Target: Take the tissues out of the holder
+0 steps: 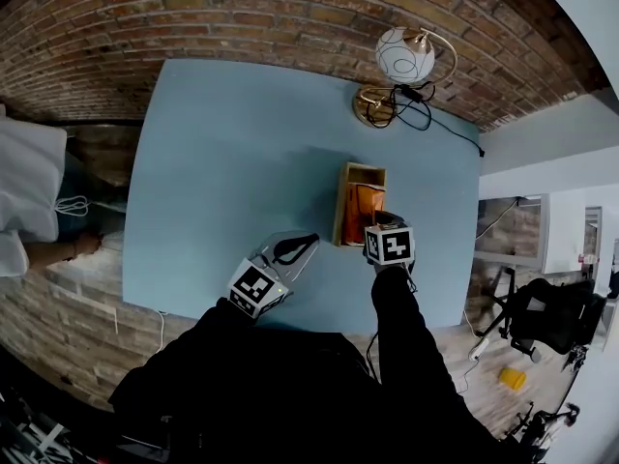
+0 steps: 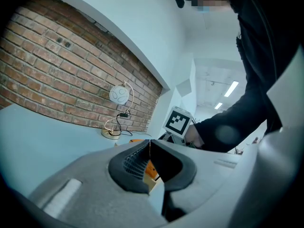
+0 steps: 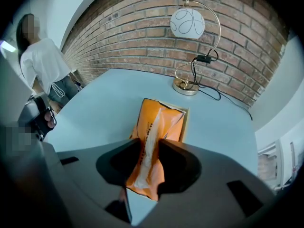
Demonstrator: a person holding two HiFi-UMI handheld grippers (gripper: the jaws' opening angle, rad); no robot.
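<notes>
the right gripper (image 3: 149,148) is pointing steeply down and pinching a raised fold along the top of the orange tissue pack (image 3: 161,120) — its jaws are pressing on the fold from both sides, with white tissue showing between them. the pack is lying with its far end inside the wooden holder (image 1: 340,206), which is standing on the blue table (image 1: 222,162) with the globe lamp (image 1: 404,56) beyond it. the left gripper (image 2: 150,146) is hovering to the left over the table's near edge — its jaws are meeting tip to tip, gripping nothing.

Bright, even indoor light; fisheye-warped edges, dark vignetted corners.
</notes>
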